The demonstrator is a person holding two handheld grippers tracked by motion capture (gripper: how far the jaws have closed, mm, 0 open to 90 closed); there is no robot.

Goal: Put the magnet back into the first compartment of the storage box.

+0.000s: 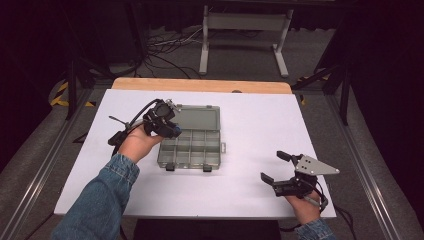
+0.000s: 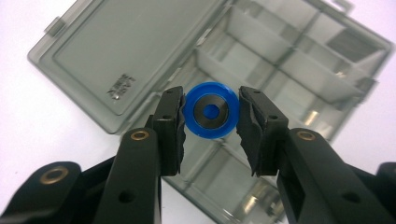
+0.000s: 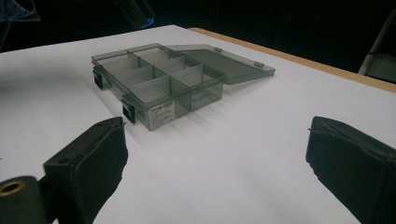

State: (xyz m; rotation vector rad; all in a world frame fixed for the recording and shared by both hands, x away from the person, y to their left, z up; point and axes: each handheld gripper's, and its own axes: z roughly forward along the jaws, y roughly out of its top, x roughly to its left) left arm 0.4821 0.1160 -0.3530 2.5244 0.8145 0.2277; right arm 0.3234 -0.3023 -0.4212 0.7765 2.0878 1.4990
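A smoke-grey compartment box (image 1: 220, 150) lies open on the white table, its lid (image 1: 197, 117) folded flat toward the far side. My left gripper (image 1: 174, 131) hovers over the box's left compartments. In the left gripper view its jaws press on both sides of a blue round part (image 2: 211, 109) with a metal ring in its face, above the lid's hinge line (image 2: 187, 70). My right gripper (image 1: 274, 166) rests near the table's front right, open, with bare table between its pads (image 3: 93, 149). The right gripper view has the box (image 3: 161, 109) ahead and to the left.
The white table top (image 1: 250, 120) has a wooden strip (image 1: 200, 85) along its far edge. A grey metal stand (image 1: 245, 30) and cables lie on the floor beyond. Small shiny glints (image 2: 314, 114) sit in a compartment; what they are is unclear.
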